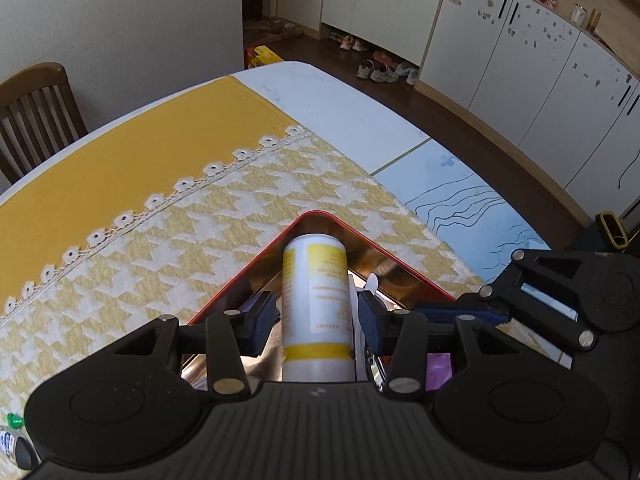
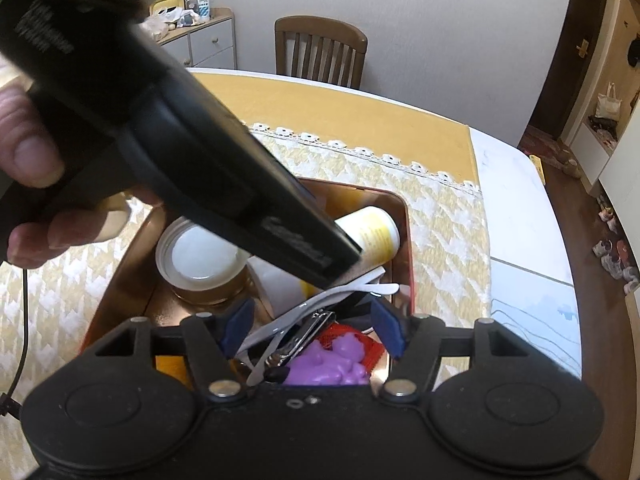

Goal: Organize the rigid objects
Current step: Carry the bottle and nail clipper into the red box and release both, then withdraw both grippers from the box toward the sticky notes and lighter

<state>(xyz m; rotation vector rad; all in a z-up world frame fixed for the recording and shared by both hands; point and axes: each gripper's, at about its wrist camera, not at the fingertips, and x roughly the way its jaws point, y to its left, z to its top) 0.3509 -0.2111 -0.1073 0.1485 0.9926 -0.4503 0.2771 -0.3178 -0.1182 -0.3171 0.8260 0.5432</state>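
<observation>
While the left gripper clenches one white-and-yellow bottle pointing into the far corner of the one red-rimmed tin, the right gripper hangs released, pads apart. Between them in the tin's near end lie one nail clipper and one purple toy, with one jar toward its left wall.

The right claw hangs with jaws apart over a red tin on the counter. Below lie a purple toy, nail clippers and white spoons. Further in stand a jar and a tilted bottle. The left claw's body, held by a hand, crosses above.
</observation>
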